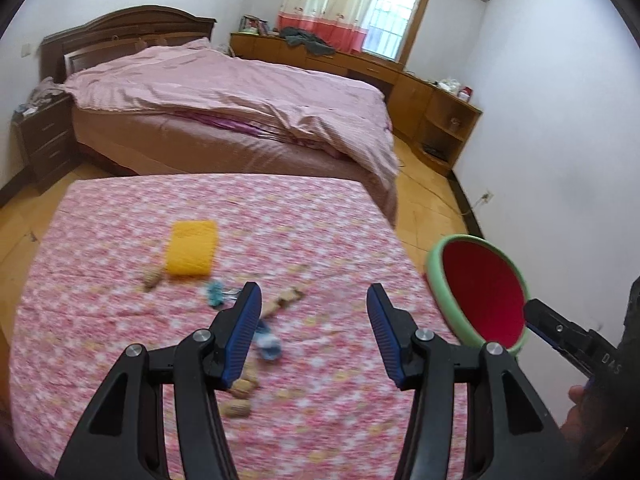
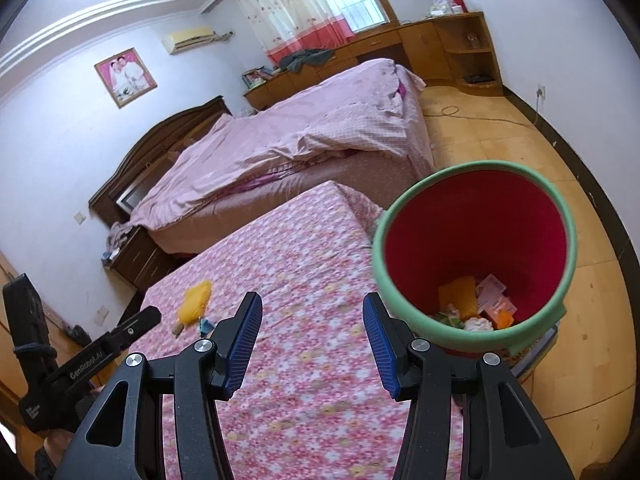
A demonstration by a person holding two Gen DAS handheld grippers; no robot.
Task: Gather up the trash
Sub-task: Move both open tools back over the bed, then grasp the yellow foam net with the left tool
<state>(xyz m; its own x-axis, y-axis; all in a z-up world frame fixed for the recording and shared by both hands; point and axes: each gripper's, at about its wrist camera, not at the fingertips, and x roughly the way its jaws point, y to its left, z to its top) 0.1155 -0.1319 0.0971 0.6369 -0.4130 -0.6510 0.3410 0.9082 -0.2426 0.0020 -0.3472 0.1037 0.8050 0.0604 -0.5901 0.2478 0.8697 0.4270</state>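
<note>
A dark wooden nightstand (image 1: pixel 44 136) stood at the far left against the white wall, beside a bed (image 1: pixel 224 92) with a dark carved headboard and a rumpled pink quilt. Nearer, a table under a pink floral cloth (image 1: pixel 320 216) filled the foreground. On it lay a yellow sponge-like pad (image 1: pixel 192 248), then peanut shells (image 1: pixel 152 278) just beside its near corner, a small blue-green scrap (image 1: pixel 216 292), a pale blue and white wrapper (image 1: pixel 268 344) and more peanuts (image 1: pixel 238 406) toward the near edge; motion blur hid finer detail. The left gripper (image 1: pixel 314 328) hung over this litter, its blue-padded jaws about half spread and holding nothing. Beyond the bed, a long light-wood cabinet (image 1: pixel 416 92) ran under a curtained window (image 1: pixel 388 16) to open corner shelves. To the right, off the table's edge, stood a red bin with a green rim (image 2: pixel 472 256) on the yellow wood floor (image 2: pixel 520 136), already holding papers and wrappers. The right gripper (image 2: pixel 312 340) was poised above the cloth near the bin, jaws likewise parted halfway and empty.
</note>
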